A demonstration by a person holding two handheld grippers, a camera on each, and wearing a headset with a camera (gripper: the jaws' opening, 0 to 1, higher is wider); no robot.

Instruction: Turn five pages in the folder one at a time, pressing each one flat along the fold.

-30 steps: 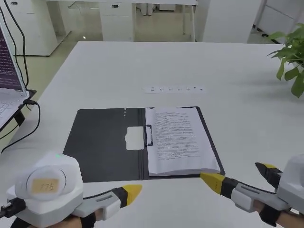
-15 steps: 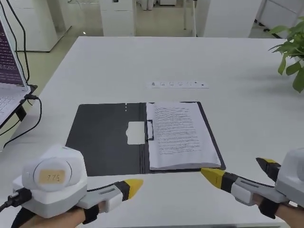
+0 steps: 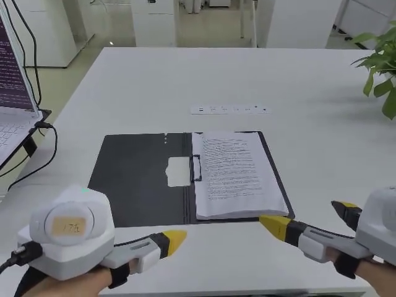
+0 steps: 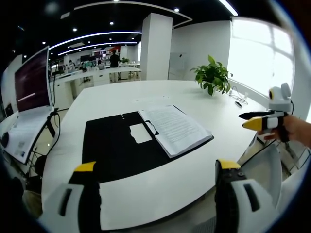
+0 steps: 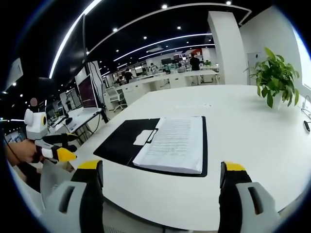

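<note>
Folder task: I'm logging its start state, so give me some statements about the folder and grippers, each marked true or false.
1. The folder lies open on the table. True.
2. The paper stack sits on the folder's left half. False: in the head view it is on the right half.
3. The right gripper holds a page. False: its jaws are open, short of the folder.
4. The left gripper has open jaws. True.

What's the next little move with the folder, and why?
Probably reach the right hand-held gripper forward to the near corner of the top page: the folder lies open, no page is turned yet, and that gripper hangs open just short of it.
</note>
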